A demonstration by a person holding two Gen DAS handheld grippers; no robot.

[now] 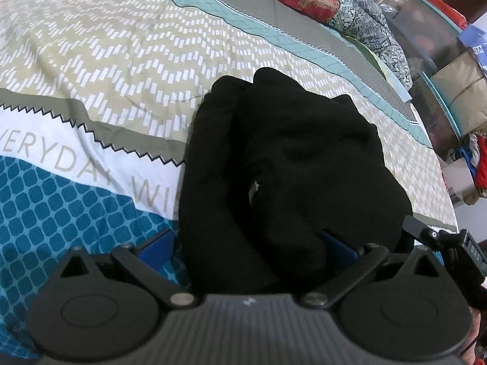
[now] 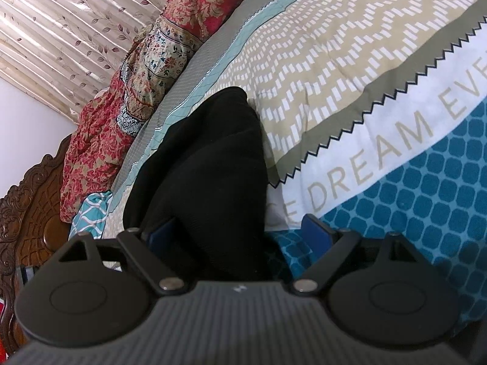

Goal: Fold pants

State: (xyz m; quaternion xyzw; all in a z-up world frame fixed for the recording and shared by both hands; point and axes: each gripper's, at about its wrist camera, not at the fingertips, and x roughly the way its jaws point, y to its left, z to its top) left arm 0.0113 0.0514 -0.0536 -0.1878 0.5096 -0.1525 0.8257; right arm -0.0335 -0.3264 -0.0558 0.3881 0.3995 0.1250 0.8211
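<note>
My left claw (image 1: 246, 243) stands wide, its blue pads (image 1: 155, 245) spread to either side of the black pants (image 1: 289, 164), which lie bundled in thick folds on the bed's patterned cover (image 1: 106, 70). The cloth fills the gap between the pads and hides their tips, so I cannot tell whether either pad presses on it; the jaws themselves are plainly apart, not clenched. At the right edge of this view the black tip of my other claw shows beside the bundle. My right claw (image 2: 237, 231) is also released and spread wide: one blue pad (image 2: 316, 228) sits clear over the teal-checked part of the cover (image 2: 426, 197), the other is half hidden behind a fold of the pants (image 2: 207, 167). From this side the pants rise as a dark heap running away from me toward the grey and pale-blue border of the cover. Beyond that border lies a red and blue floral quilt (image 2: 127, 106), with a leaf-printed curtain (image 2: 61, 30) behind it and a carved wooden headboard (image 2: 33, 213) at the left.
</note>
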